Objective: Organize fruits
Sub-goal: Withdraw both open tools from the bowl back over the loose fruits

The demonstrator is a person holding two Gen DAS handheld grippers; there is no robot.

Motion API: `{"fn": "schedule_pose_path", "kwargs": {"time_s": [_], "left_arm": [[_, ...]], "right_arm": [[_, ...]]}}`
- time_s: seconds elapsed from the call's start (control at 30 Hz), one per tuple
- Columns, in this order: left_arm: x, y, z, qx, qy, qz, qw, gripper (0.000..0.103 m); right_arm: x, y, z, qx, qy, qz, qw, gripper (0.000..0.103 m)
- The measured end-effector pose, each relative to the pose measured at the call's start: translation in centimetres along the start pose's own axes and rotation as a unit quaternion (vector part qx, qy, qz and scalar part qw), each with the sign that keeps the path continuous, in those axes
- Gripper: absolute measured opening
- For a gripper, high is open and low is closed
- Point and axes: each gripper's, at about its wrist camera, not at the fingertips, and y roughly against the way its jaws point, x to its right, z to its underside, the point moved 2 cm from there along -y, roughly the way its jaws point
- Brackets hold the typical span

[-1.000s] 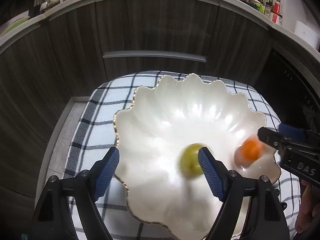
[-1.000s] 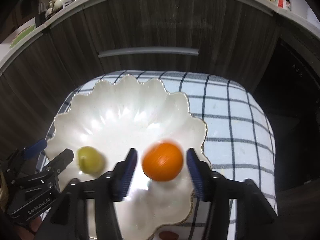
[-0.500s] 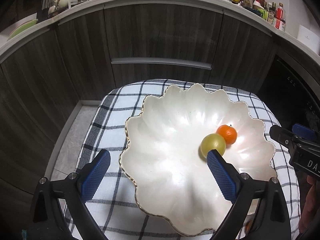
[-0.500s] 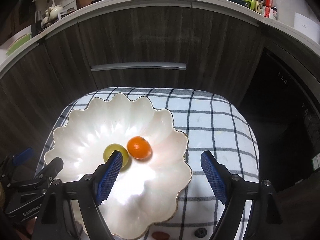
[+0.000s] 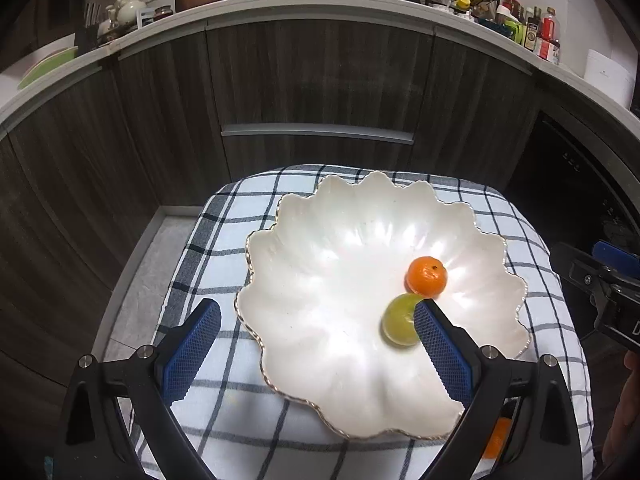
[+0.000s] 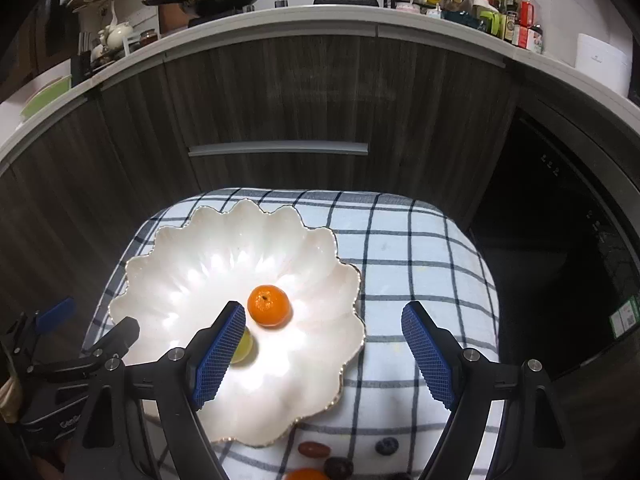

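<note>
A white scalloped shell-shaped bowl (image 5: 320,256) (image 6: 192,264) sits on a checked cloth. An orange mandarin (image 5: 426,275) (image 6: 268,305) and a yellow-green fruit (image 5: 398,322) (image 6: 243,347) lie side by side inside it. My left gripper (image 5: 316,340) is open and empty above the bowl's near left part; its right finger hides part of the green fruit. My right gripper (image 6: 324,350) is open and empty over the bowl's right rim. Small fruits lie on the cloth in front of the bowl: a red one (image 6: 314,449), a blue one (image 6: 386,445), a dark one (image 6: 338,467), an orange one (image 6: 306,474).
The checked cloth (image 5: 224,240) (image 6: 416,264) covers a small raised surface. Dark wood cabinets (image 5: 320,80) with a drawer handle stand behind, under a counter with a pan and bottles. A dark appliance front (image 6: 560,240) is at the right. Floor (image 5: 136,288) shows at the left.
Both grippers have let go of their fruits and pulled back and up from the bowl. The mandarin and the green fruit rolled together and now rest in the bowl.
</note>
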Motion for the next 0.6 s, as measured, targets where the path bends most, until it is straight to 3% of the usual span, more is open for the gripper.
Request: {"fn": "schedule_pose_path", "kwargs": {"time_s": [0.6], "left_arm": [[3.5,4.0,2.3,0.013,-0.013,0.025,0.9995,0.099]], "right_arm": [[3.1,5.4,3.3,0.029,-0.009,0.011,0.999,0.081]]}}
